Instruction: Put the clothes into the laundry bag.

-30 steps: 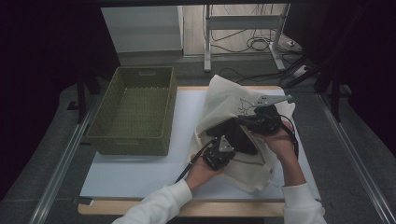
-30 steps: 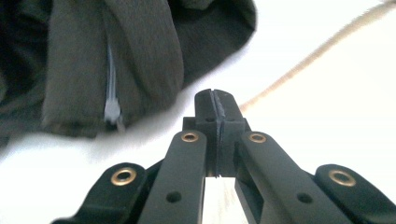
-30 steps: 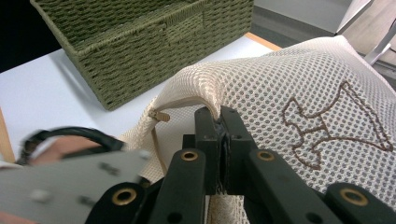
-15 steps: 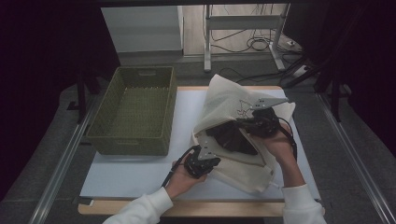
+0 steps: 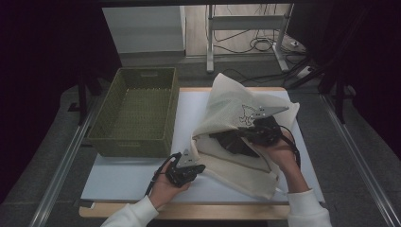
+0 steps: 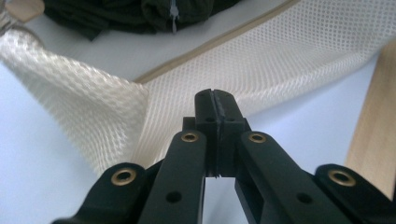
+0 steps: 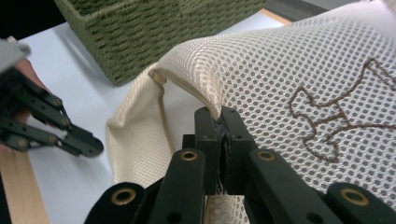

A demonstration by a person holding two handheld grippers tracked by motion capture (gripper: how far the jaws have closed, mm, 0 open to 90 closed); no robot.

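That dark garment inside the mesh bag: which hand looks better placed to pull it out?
Probably the left. Its tool is shut on nothing beside the bag's opening, while the right tool is clamped on the mesh bag, holding it up above the dark garment.

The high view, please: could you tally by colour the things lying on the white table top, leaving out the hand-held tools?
Cream: 1, the mesh bag
Green: 1, the woven basket
Black: 1, the dark garment inside the bag's mouth
Total: 3
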